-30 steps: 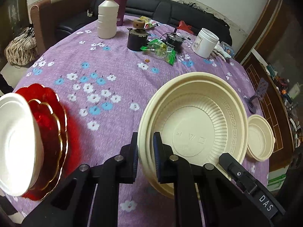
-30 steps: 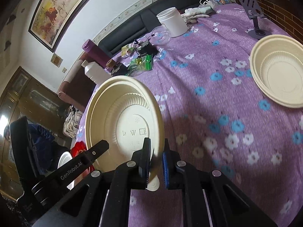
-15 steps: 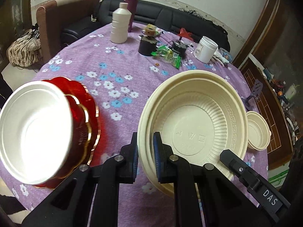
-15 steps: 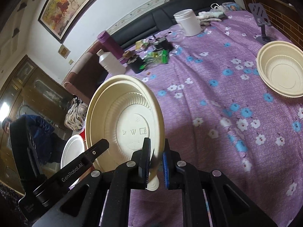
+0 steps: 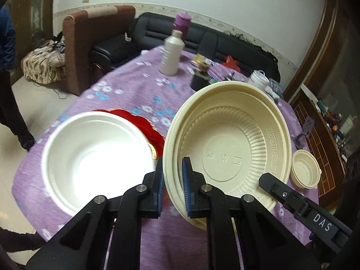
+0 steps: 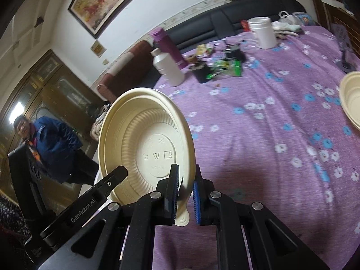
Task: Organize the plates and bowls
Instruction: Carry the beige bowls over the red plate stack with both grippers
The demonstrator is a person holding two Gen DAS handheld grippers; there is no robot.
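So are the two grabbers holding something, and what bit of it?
Yes. The left gripper and the right gripper both pinch the same cream bowl, each clamped on its rim at opposite sides, holding it up off the purple tablecloth.

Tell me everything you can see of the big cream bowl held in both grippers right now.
The big cream bowl looks like moulded plastic: ribbed wall, key-pattern band on the rim, embossed marks on its flat bottom. It is tilted up on edge above the purple tablecloth. The left gripper and right gripper each pinch its rim.
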